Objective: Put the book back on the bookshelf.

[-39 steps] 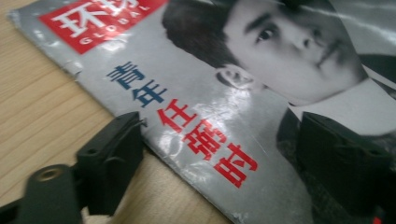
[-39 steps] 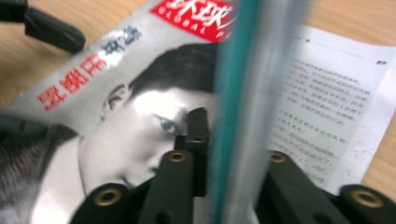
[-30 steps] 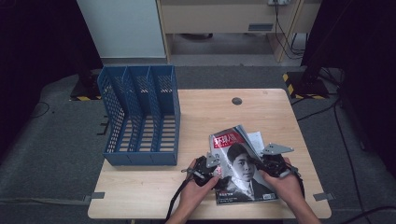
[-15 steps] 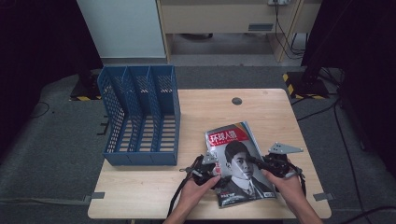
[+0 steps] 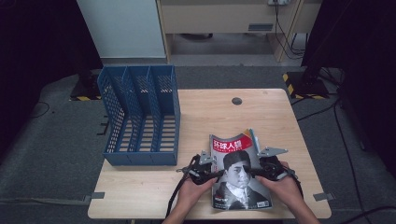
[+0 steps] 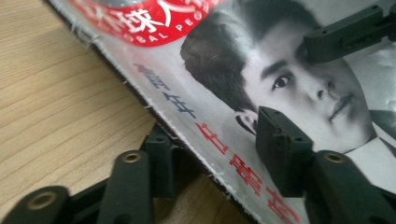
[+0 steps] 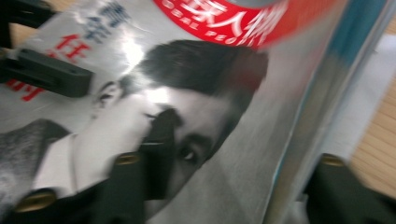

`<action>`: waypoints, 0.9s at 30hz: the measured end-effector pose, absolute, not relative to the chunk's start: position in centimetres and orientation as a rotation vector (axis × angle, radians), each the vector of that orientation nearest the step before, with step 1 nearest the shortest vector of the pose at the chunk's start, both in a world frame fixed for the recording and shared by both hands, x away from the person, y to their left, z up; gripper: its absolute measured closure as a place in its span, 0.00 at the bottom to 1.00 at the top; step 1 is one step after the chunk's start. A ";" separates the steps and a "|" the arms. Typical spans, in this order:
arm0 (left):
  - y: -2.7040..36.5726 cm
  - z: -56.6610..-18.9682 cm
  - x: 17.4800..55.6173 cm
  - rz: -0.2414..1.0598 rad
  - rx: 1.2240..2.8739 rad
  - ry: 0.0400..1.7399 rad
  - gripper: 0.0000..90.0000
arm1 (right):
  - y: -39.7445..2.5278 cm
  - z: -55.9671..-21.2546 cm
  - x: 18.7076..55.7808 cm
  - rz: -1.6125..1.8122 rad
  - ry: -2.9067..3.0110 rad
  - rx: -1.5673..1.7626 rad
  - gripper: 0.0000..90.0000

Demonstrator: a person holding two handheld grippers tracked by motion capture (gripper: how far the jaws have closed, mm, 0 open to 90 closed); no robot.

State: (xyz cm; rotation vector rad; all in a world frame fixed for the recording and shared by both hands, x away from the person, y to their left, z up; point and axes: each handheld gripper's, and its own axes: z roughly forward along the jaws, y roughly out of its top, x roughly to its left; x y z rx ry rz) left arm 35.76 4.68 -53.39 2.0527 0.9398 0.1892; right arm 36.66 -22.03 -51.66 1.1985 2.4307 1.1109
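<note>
Right now the wooden table (image 5: 154, 193) carries the biggest thing on it along its left side: a blue mesh file rack (image 5: 140, 116) with three slots, lying with its open side up and its near end just short of the table's front half. Over on the right, close to the front edge, a magazine (image 5: 239, 175) rests face up with a red title band at its far end and a black-and-white portrait on the cover; its far edge curls up a little, and more pages or a second booklet with a blue strip peek out along its right side. A person's two hands come in from the bottom edge, one at each side of the magazine. The left gripper (image 5: 215, 173) grasps the magazine's left edge: in the left gripper view one black jaw lies on top of the cover by the printed ear while the other sits underneath the frayed page edge, against the wood. The right gripper (image 5: 254, 171) bites the opposite edge; in the right gripper view, which is blurred, one jaw presses on the cover over the portrait's face and the other sits beyond the blue-edged right side, so the sheets are between them. A grey three-cornered plate (image 5: 272, 151) tops the right gripper. Farther back, a small dark round cap (image 5: 236, 101) sits in the tabletop, well apart from everything else.
</note>
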 end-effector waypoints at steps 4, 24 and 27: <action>4.7 -53.4 35.7 0.189 2.058 0.937 0.62 | -22.6 -52.2 37.0 0.982 2.389 1.248 0.27; 2.6 -53.5 38.1 0.165 2.137 0.784 0.26 | -23.4 -53.1 37.2 0.947 2.408 1.235 0.06; 2.3 -53.4 38.1 0.169 2.168 0.764 0.21 | -23.5 -53.1 37.2 0.950 2.413 1.234 0.07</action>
